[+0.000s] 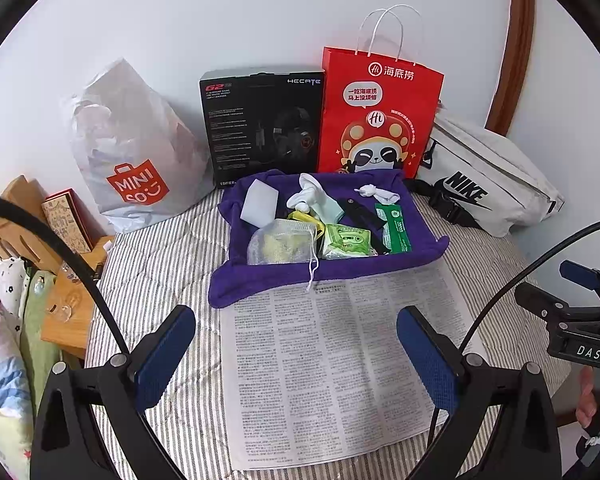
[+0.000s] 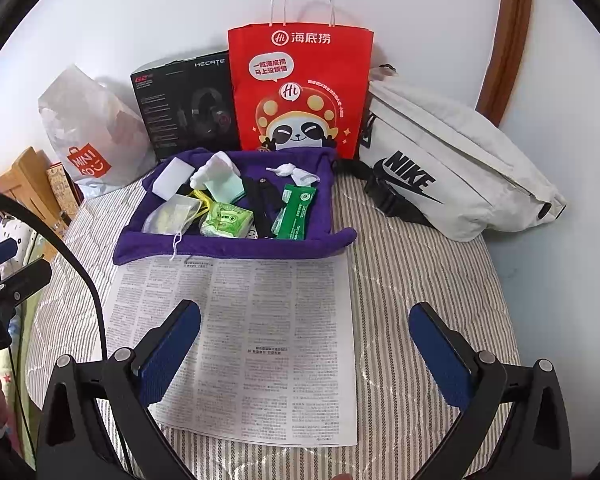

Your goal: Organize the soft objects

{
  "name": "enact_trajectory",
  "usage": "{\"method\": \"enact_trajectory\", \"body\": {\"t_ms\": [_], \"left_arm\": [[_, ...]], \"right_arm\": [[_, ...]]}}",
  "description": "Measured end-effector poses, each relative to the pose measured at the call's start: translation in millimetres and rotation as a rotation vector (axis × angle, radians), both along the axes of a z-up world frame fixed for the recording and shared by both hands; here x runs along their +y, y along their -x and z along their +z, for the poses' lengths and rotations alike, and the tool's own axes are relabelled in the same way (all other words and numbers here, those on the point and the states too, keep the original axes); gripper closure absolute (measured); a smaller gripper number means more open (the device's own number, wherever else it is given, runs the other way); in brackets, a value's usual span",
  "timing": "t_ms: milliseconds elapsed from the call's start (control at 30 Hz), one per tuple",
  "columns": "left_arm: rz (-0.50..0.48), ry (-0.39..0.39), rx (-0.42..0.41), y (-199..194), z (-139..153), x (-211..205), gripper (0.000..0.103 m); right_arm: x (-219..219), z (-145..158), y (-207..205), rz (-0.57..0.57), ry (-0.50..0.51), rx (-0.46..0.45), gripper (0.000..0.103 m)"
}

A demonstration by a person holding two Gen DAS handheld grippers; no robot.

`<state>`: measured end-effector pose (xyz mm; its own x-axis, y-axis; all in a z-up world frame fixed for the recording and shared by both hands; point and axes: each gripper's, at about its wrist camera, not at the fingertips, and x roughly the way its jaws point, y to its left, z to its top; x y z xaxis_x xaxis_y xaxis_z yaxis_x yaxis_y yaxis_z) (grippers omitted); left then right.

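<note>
1. The purple towel (image 1: 260, 284) lies on the striped bed cover (image 1: 148, 264), rumpled, its edges turned up like a shallow tray — the soft things sit in it, at about 12 o'clock from both grippers.
2. In the towel: a white sponge block (image 1: 259, 202) at its 10 o'clock corner, a bunched white and mint sock (image 1: 314, 198) near the middle, and a small knotted white cloth (image 1: 374, 192) toward 1 o'clock.
3. At the towel's 7 o'clock a sheer mesh drawstring pouch (image 1: 280, 242) holds something pale yellow; its white cord (image 1: 312, 270) hangs over the front edge.
4. Just beside the pouch lies a light green tissue pack (image 1: 345, 241); a darker green wipe packet (image 1: 394, 226) sits at 4 o'clock, with a black strap (image 1: 356, 210) between them.
5. A printed newspaper sheet (image 1: 332, 360) lies flat below the towel, touching its front edge.
6. The left gripper (image 1: 296, 356) hovers over the newspaper, blue-padded fingers (image 1: 164, 356) spread wide, gripping nothing.
7. The right gripper (image 2: 304, 356) hangs likewise over the sheet — fingers (image 2: 170, 354) apart and empty.
8. Against the wall stand a Miniso plastic bag (image 1: 136, 160), a black Hecate headset box (image 1: 260, 124), a red Haidilao paper bag (image 1: 376, 116) and a white Nike waist bag (image 1: 488, 184).
</note>
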<state>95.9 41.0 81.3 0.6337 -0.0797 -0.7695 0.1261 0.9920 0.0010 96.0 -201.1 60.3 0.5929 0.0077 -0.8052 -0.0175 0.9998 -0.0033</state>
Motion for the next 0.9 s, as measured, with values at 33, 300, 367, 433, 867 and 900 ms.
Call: {"method": "enact_trajectory", "body": {"t_ms": [33,300,367,433,867,900], "left_arm": [[-0.003,0.000,0.001,-0.2,0.0,0.5,0.001],[-0.004,0.000,0.002,0.2,0.9,0.7,0.001],[-0.010,-0.001,-0.001,0.5,1.3,2.0,0.001],[-0.009,-0.002,-0.003,0.6,1.8,3.3,0.001],[-0.021,0.006,-0.008,-1.0,2.8,6.7,0.001],[-0.022,0.010,-0.016,-0.5,3.1,7.2,0.001]], "right_arm": [[0.0,0.1,0.0,-0.001,0.000,-0.001,0.000],[1.3,1.1,0.0,0.002,0.002,0.002,0.000],[2.0,2.0,0.2,0.003,0.002,-0.001,0.000],[2.3,2.9,0.7,0.001,0.001,-0.003,0.000],[3.2,2.9,0.2,-0.003,0.009,0.001,0.000],[3.6,2.9,0.0,-0.004,0.009,0.002,0.000]]}}
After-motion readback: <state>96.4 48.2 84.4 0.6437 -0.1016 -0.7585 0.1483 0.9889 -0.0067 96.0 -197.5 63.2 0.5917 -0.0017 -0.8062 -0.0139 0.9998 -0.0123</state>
